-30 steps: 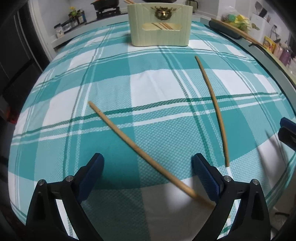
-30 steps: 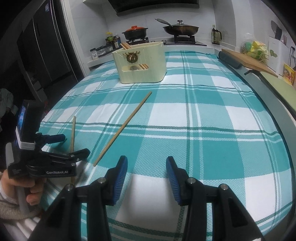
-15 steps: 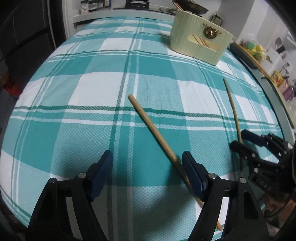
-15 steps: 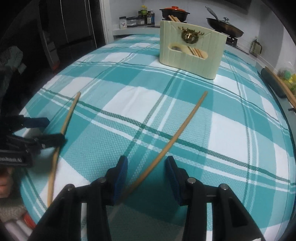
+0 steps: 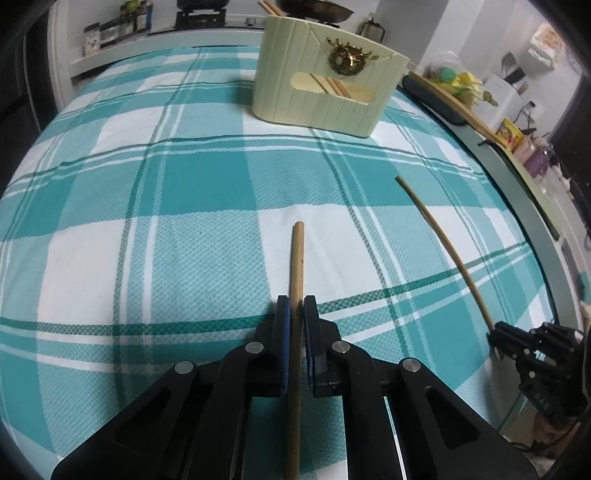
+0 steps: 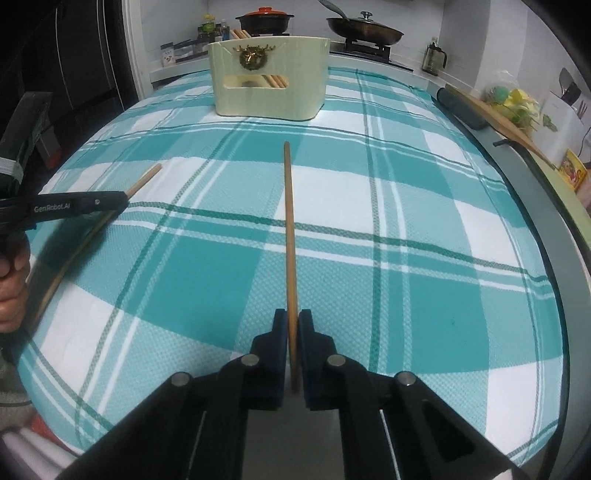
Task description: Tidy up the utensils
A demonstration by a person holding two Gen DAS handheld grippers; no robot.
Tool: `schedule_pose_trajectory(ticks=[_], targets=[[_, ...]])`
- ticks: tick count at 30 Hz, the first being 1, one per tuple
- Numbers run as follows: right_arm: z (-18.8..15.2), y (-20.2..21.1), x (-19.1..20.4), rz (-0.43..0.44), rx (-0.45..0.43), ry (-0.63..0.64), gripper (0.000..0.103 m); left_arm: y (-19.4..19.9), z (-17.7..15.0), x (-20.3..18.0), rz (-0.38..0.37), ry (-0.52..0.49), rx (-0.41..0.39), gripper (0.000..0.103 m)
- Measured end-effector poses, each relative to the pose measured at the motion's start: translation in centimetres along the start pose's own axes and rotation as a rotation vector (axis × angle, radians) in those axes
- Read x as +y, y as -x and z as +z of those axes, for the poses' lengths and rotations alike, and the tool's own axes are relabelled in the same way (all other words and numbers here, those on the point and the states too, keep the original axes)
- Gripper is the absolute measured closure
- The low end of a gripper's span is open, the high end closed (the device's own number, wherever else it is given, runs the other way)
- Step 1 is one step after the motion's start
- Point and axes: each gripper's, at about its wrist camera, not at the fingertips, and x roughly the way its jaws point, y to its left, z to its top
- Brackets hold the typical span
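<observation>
My left gripper (image 5: 294,314) is shut on a thick wooden chopstick (image 5: 297,258) that points forward over the checked cloth. My right gripper (image 6: 291,325) is shut on a thinner wooden chopstick (image 6: 289,221), also pointing forward. Each view shows the other gripper at its edge: the right gripper (image 5: 496,341) holding its thin chopstick (image 5: 443,247), the left gripper (image 6: 122,201) holding its thick chopstick (image 6: 144,182). A cream utensil holder (image 6: 269,81) with a gold emblem stands at the far end and holds more chopsticks; it also shows in the left wrist view (image 5: 325,85).
The teal and white checked tablecloth (image 6: 424,229) covers the table. A stove with an orange-lidded pot (image 6: 264,22) and a pan (image 6: 364,31) is behind. A cutting board (image 6: 495,114) and a dark roll (image 6: 461,107) lie on the counter at the right.
Both grippers have closed, each on a chopstick that lay between its open jaws half a second ago. Each chopstick now points straight ahead in its own view.
</observation>
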Motion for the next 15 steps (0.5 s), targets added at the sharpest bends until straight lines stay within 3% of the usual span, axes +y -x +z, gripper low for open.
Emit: schedule_pose_trajectory(ticks=[1,2,4,10,15], targets=[[0.0,0.1,-0.1,0.013,0.007,0.001,0.092,0.6,0.0,0.5,-0.012,0.014,-0.005,0.086],[0.1,0.2,-0.1,0.024,0.006,-0.006,0.088,1.2,0.0,1.0,-0.015,0.022,-0.009,0.07],[0.3,0.9,-0.9,0.064,-0.014,-0.044,0.072,2.1,-0.2,2.1,0.002,0.036,-0.009,0.059],[2.8,1.4,-2.5,0.181,0.005,-0.057,0.071,2.9,-0.1,1.8,-0.016,-0.033,0.072,0.053],[7.0,-0.8,-2.5,0.216,0.085,0.004,0.071,0.6,1.0,-0.7,0.042,-0.15,0.132,0.052]])
